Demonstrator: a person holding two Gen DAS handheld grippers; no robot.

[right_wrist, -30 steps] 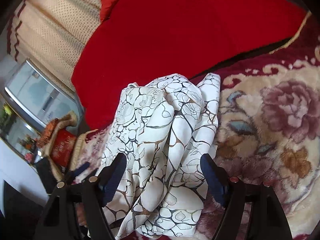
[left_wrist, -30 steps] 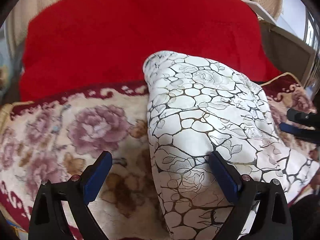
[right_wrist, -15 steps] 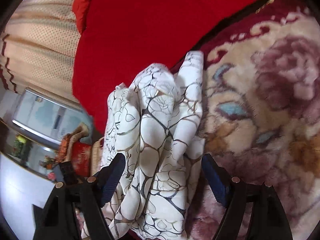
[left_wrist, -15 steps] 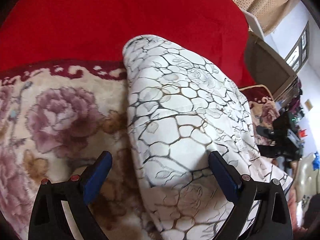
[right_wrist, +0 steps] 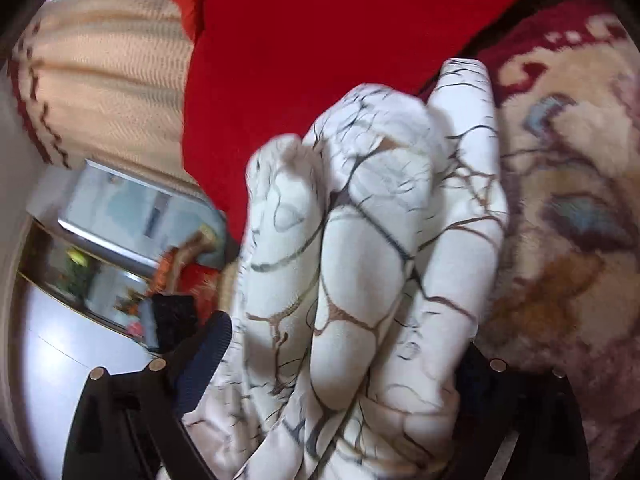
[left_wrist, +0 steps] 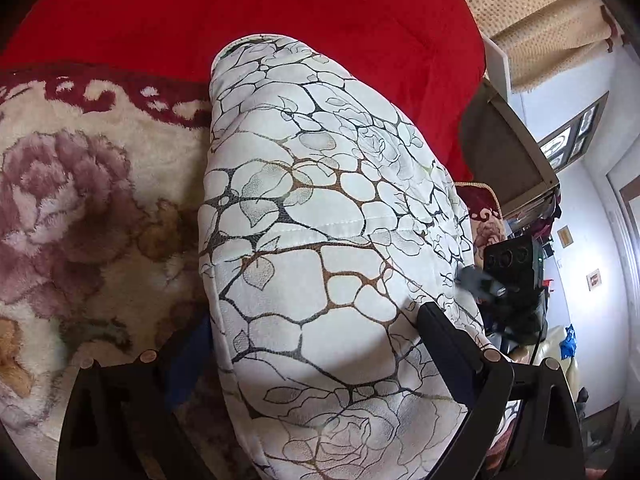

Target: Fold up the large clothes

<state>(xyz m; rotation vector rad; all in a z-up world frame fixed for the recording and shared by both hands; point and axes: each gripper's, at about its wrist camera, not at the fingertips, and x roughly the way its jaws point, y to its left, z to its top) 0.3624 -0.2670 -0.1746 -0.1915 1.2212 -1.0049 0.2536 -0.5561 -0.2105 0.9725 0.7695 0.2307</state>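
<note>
Straddling folded white garment point(left_wrist: 320, 264) on floral blanket point(left_wrist: 80, 208) near red cover point(left_wrist: 280, 12): left gripper point(left_wrist: 312, 364) spread wide, gripping nothing; right gripper point(right_wrist: 340, 364) just widening around bunched end, releasing to settle fold.

Floral rug point(left_wrist: 80, 208), red blanket point(left_wrist: 280, 12), beige curtain point(right_wrist: 108, 72), white walls.

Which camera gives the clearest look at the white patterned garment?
The left wrist view: the white patterned garment lies sharp and smooth there, its stitched seam and cracked print readable. The right wrist view shows only its bunched, motion-blurred folds up close.
</note>
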